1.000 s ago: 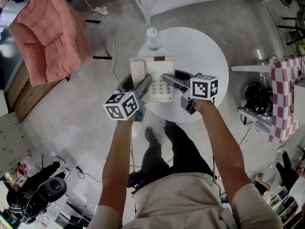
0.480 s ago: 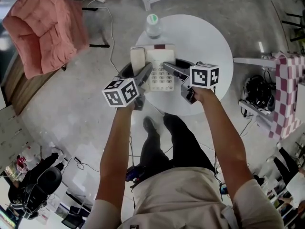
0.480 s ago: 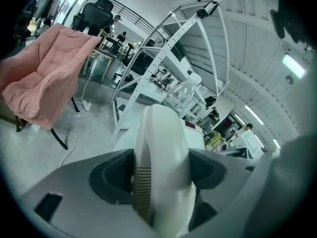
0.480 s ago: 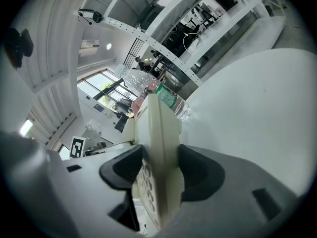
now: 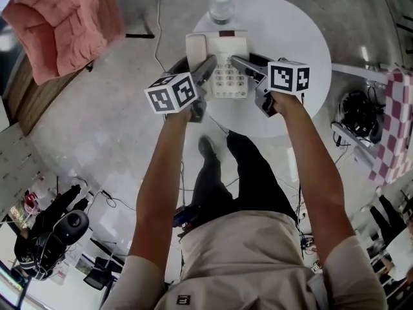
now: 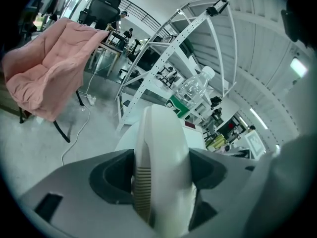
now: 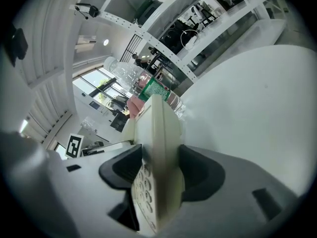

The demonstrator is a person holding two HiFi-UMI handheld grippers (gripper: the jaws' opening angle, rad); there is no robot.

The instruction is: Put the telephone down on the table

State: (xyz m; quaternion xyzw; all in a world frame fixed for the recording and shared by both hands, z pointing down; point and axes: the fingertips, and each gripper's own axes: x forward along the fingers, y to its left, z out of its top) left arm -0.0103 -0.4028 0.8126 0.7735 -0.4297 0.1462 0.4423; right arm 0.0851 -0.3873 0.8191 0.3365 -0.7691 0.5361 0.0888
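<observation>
A cream desk telephone [image 5: 222, 66] with a keypad and its handset on the left hangs over the near half of a round white table [image 5: 293, 41]. My left gripper [image 5: 208, 70] is shut on the handset side [image 6: 161, 167]. On the opposite side, my right gripper [image 5: 240, 64] is shut on the keypad edge of the telephone [image 7: 156, 177]. Both grippers hold it from the near side. Whether its base touches the tabletop [image 7: 257, 113] cannot be told.
A clear water bottle [image 5: 221, 4] with a green label stands at the table's far edge, just beyond the telephone. A chair draped in pink cloth [image 5: 61, 24] is at the left. Cables cross the grey floor, and a checked cloth [image 5: 393, 128] hangs at the right.
The telephone and both grippers have moved forward, further over the table and closer to the bottle. Both grips are unchanged.
</observation>
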